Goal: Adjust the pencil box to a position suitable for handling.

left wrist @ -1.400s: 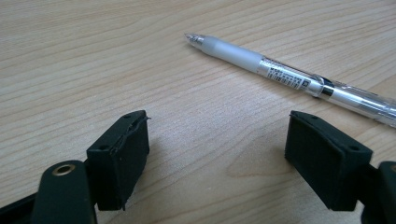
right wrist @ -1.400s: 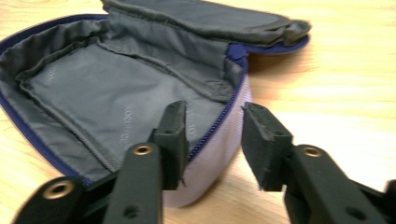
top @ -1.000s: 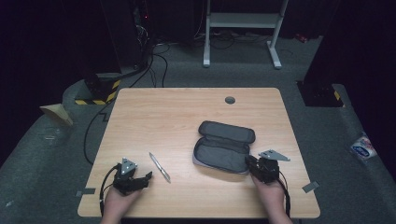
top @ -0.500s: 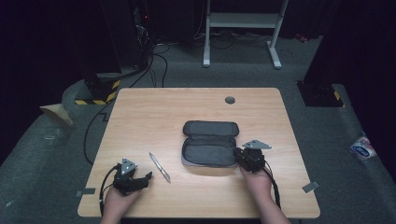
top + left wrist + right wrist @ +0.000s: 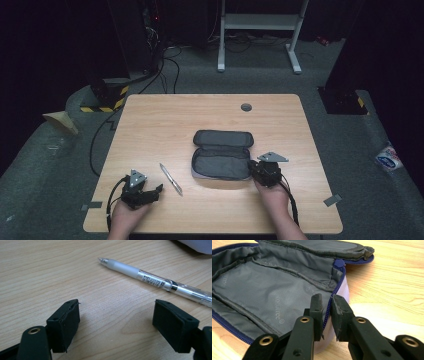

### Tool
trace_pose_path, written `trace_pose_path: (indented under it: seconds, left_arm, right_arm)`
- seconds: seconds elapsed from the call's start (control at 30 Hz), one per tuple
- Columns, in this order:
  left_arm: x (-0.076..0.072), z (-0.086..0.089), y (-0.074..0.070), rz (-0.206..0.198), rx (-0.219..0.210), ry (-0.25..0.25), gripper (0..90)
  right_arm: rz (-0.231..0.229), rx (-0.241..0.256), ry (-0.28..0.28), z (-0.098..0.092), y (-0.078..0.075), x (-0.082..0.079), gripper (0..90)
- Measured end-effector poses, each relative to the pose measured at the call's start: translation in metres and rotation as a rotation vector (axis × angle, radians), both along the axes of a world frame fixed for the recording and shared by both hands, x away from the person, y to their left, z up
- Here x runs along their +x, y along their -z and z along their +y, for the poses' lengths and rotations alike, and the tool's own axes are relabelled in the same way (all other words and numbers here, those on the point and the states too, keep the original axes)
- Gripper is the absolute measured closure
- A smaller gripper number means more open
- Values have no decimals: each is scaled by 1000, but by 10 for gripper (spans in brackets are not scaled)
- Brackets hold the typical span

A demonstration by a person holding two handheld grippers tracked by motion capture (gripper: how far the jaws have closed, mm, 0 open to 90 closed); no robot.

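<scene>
High view shows our pencil case (image 5: 221,161) lying unzipped at mid-table, pen (image 5: 171,178) just left of it; we judge the right gripper (image 5: 326,305) pinches the zippered rim to steady the soft, floppy grey fabric for loading; our left gripper (image 5: 116,320) rests with jaws wide apart near the smooth, frosted plastic pen on the woodgrain table (image 5: 150,125), ready to take it.

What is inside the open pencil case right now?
The pencil case lies open showing bare grey lining and an inner flap; no items are visible in it. Whatever sits under the flap is hidden. The right gripper is shut on its zipper edge. The pen lies outside on the table.
</scene>
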State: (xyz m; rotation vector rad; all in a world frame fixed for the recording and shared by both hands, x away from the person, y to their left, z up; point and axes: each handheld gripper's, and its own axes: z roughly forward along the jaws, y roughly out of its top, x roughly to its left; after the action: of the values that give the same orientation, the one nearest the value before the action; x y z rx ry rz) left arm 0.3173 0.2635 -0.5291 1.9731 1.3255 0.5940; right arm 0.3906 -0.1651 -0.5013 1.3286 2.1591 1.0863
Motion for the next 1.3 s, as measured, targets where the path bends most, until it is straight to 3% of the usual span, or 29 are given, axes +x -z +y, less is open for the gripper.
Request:
trace_pose_path:
  seconds: [0.57, 1.3]
  left_arm:
    - [0, 0, 0, 0, 0, 0, 220]
    - [0, 0, 0, 0, -1, 0, 220]
  right_arm:
    - [-2, 0, -3, 1, -1, 0, 769]
    - [-52, 35, 9, -8, -12, -3, 592]
